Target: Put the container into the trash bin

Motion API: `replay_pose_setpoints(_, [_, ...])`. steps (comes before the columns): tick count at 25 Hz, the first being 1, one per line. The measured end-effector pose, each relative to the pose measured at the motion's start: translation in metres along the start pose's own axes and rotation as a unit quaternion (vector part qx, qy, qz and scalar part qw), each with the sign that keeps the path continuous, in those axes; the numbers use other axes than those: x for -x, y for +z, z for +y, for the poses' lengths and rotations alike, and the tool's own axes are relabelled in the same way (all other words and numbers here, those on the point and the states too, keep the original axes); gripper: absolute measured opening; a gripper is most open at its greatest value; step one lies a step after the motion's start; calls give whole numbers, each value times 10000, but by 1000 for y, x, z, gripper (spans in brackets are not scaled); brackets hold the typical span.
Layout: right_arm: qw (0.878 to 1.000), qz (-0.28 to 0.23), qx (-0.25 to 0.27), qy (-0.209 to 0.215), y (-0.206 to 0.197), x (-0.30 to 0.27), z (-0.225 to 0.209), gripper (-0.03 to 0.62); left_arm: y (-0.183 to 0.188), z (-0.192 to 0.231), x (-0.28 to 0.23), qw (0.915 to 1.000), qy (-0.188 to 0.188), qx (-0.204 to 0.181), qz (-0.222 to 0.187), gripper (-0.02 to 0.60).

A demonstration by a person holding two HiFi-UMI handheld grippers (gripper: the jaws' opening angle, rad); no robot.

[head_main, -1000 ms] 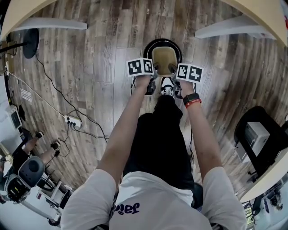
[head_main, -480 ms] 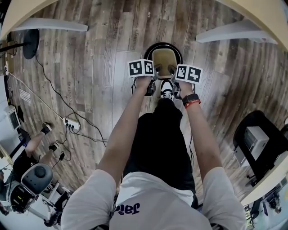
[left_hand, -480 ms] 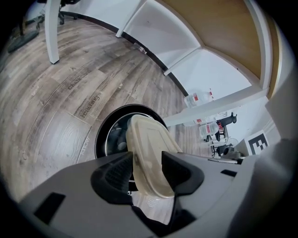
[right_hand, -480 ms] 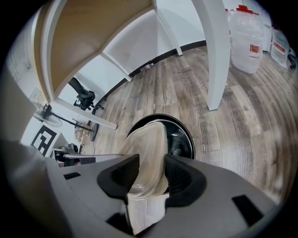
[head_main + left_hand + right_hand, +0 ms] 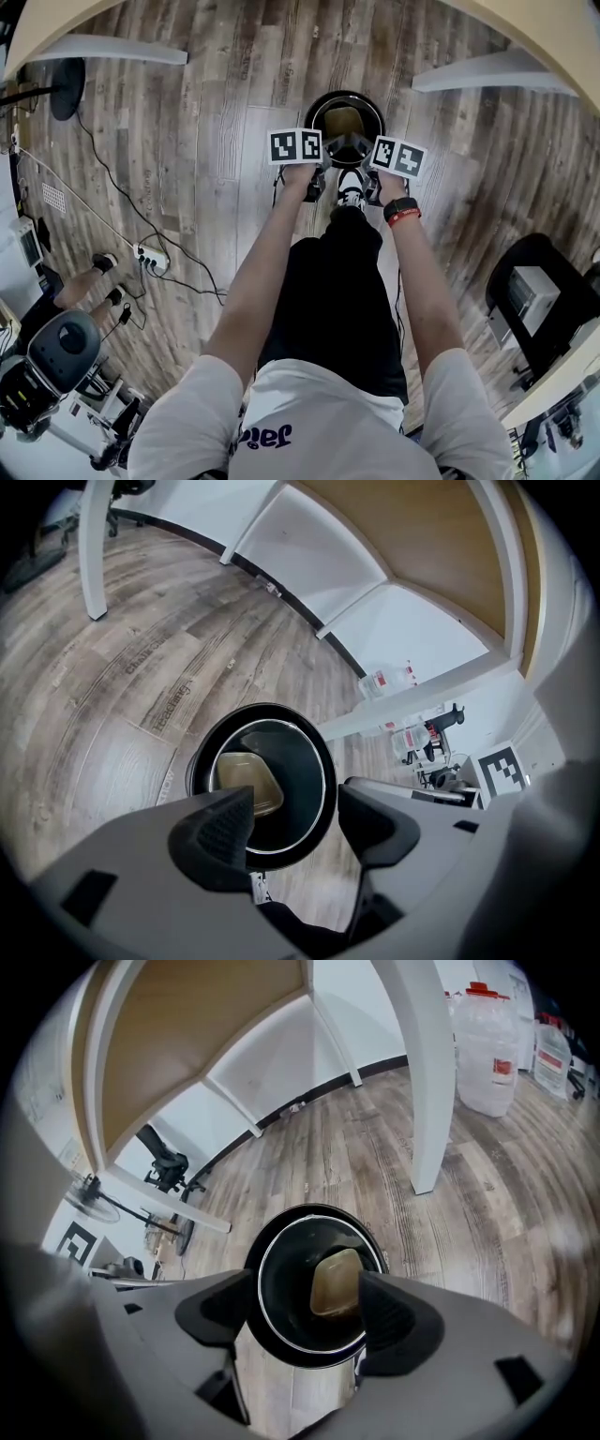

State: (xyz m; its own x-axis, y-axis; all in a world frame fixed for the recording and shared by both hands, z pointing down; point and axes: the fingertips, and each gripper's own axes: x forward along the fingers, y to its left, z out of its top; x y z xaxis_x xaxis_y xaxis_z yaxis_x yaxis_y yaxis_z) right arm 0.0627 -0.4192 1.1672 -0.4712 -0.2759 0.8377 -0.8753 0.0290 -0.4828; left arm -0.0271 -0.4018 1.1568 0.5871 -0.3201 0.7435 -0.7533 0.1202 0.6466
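Two grippers are hovering side by side over the round black trash bin with a silver inner ring. The bin is standing on the grey-brown wood-plank floor, just on the far side of the person's black-and-white shoe.

The left gripper is pointing down at the bin's near-left rim. Its dark textured fingers are opening and gripping nothing; only the bin mouth is showing through the gap.

The right gripper is pointing down at the near-right rim. Its fingers are also opening and released, and again only the bin is showing between them.

The tan, translucent, rectangular plastic container is lying inside the bin, below the rim and apart from both grippers. In the left gripper view it is sitting tilted toward the bin's left wall. In the right gripper view it is sitting right of centre.
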Motion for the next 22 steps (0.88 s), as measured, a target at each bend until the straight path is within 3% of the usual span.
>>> replay_pose_setpoints(10, [9999,69,105,-91,5,54,24,351,1,-31,51,9998,121,111,-59,270])
replay_pose_setpoints(22, [9992,-21,335,-228,0,207,91,342,-18,-123,191,9994,266,44,-217,270])
